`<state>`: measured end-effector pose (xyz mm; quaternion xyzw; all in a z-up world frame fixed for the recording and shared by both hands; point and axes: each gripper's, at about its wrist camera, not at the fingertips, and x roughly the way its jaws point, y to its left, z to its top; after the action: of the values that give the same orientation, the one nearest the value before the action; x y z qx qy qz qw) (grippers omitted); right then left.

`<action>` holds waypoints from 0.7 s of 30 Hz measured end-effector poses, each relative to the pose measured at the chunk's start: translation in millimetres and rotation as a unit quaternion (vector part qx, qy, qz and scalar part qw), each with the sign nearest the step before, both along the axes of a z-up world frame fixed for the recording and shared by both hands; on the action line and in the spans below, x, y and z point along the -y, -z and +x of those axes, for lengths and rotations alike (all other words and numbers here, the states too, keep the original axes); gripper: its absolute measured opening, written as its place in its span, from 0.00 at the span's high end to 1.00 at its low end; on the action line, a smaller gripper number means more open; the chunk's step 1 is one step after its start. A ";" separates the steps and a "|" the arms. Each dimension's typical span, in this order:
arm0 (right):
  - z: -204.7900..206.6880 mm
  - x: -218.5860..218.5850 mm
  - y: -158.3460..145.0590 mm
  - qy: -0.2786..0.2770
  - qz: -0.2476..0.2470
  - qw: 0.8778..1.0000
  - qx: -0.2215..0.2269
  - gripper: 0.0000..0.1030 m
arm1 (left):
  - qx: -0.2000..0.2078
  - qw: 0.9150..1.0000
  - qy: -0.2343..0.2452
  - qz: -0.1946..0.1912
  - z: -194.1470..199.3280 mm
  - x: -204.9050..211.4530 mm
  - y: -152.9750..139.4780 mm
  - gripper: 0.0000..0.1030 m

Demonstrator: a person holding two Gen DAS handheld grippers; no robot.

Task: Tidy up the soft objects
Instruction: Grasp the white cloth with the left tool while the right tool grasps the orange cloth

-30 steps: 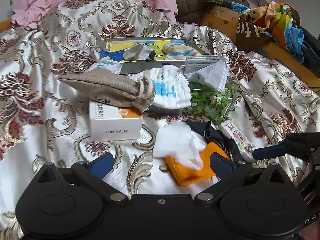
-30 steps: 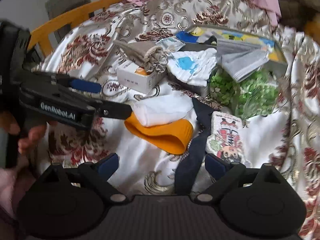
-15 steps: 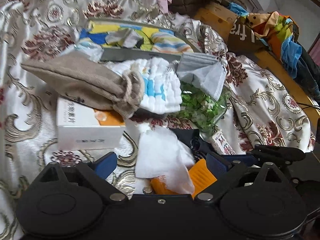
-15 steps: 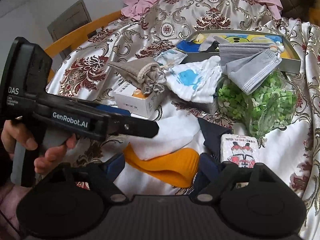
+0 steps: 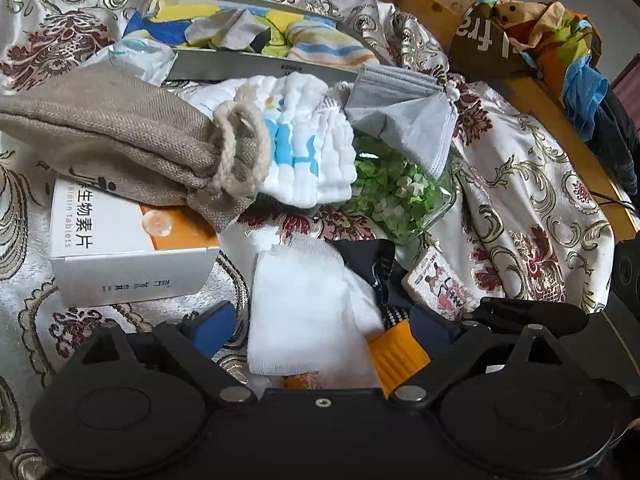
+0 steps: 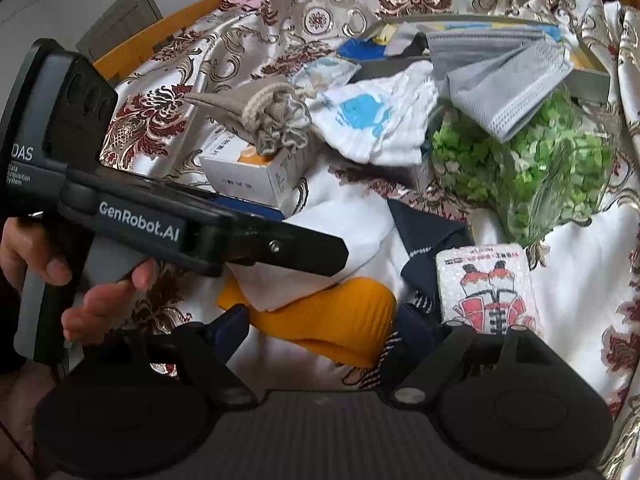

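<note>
In the left wrist view, the left gripper sits at the bottom centre with its jaws spread wide on either side of a white gauze cloth, which lies on top of an orange cloth; the fingers do not appear to be pressing it. Above and to the left, a burlap pouch rests on a white tablet box, and a white and blue cloth lies beside it at centre. A grey face mask lies over a bag of green bits, with a tray of cloths at the top. In the right wrist view, the right gripper is at the bottom centre, jaws spread wide around the orange cloth, with a printed packet near its right finger. A dark sock lies between packet and orange cloth. The patterned bedspread lies under everything.
</note>
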<state>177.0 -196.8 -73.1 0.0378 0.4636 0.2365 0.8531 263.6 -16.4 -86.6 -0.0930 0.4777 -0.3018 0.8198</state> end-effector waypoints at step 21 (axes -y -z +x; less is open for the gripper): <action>1.3 4.3 1.2 0.010 0.015 1.000 -0.009 0.30 | -0.043 0.999 -0.014 0.025 4.9 -4.0 6.5 0.69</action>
<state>178.3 -201.1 -74.3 0.0571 0.4672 0.2344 0.8506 268.5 -12.4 -93.1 -0.0919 0.5188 -0.2736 0.8047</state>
